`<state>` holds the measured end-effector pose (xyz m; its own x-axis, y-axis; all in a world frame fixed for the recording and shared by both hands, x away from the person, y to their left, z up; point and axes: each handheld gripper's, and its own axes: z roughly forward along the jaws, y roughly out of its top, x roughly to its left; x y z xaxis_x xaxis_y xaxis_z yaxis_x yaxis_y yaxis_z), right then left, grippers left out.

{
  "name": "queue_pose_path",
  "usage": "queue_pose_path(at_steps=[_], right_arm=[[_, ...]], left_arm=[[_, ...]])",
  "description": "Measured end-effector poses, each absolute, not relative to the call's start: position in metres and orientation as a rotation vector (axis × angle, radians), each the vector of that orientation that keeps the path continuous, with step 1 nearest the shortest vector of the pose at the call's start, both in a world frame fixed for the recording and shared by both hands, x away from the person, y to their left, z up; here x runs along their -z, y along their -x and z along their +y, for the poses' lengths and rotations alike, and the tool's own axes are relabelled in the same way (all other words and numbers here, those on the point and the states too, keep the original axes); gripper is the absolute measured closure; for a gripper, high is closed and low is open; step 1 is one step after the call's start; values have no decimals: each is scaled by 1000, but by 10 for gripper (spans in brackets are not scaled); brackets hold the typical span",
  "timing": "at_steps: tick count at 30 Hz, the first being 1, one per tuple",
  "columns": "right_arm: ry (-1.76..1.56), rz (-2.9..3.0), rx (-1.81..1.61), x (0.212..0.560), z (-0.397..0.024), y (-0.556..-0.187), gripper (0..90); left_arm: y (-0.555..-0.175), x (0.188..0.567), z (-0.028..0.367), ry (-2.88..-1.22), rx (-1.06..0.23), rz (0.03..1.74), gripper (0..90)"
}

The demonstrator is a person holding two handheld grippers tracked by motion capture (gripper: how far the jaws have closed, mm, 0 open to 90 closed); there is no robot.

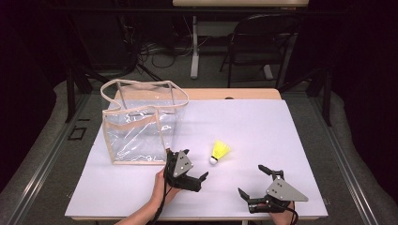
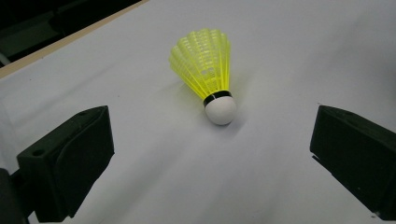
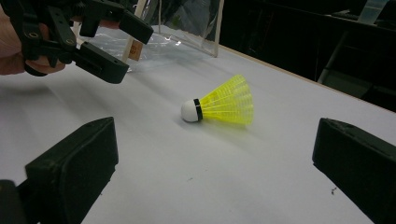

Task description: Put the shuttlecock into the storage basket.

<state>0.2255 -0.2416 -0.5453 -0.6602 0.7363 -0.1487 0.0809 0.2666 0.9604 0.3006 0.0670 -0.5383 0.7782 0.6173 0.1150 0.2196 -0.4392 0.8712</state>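
Note:
A yellow shuttlecock [image 1: 219, 152] with a white cork tip lies on its side on the white table [image 1: 263, 122]. My left gripper [image 1: 195, 163] stands open just to its left, jaws wide apart and aimed at it. In the left gripper view the shuttlecock [image 2: 205, 70] lies ahead of the open left gripper [image 2: 210, 140], cork toward me. My right gripper [image 1: 250, 179] is open near the front edge, to the right of and nearer than the shuttlecock. In the right gripper view the right gripper [image 3: 215, 154] frames the shuttlecock [image 3: 224, 101], and the left gripper [image 3: 126, 49] hovers at upper left.
A clear plastic bag [image 1: 141, 122] with beige trim and handles stands upright and open at the table's left, just behind the left gripper; it appears as the bag [image 3: 187, 18] in the right gripper view. A dark chair [image 1: 263, 42] stands beyond the table's far edge.

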Motion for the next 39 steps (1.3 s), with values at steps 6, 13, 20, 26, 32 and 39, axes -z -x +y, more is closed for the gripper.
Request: queue_pose_path(at_steps=[6,13,20,26,32,39], right_arm=[[-738,1949,-1424,545,-241,-226,0],[-741,1952,-1423,546,-241,-226,0],[-743,1951,-1425,546,-241,-225,0],[-742,1952,-1426,546,-241,-225,0],[-744,1951,-1426,546,-241,-225,0],[-742,1952,-1425,546,-242,-225,0]], left_arm=[[-303,538,62,-2026,-528,638,0],[-305,537,54,-2027,-542,662,0],[-308,539,46,-2041,-539,686,0],[-310,540,40,-2062,-532,704,0],[-313,539,33,-2065,-528,704,0],[-319,540,24,-2073,-511,720,0]])
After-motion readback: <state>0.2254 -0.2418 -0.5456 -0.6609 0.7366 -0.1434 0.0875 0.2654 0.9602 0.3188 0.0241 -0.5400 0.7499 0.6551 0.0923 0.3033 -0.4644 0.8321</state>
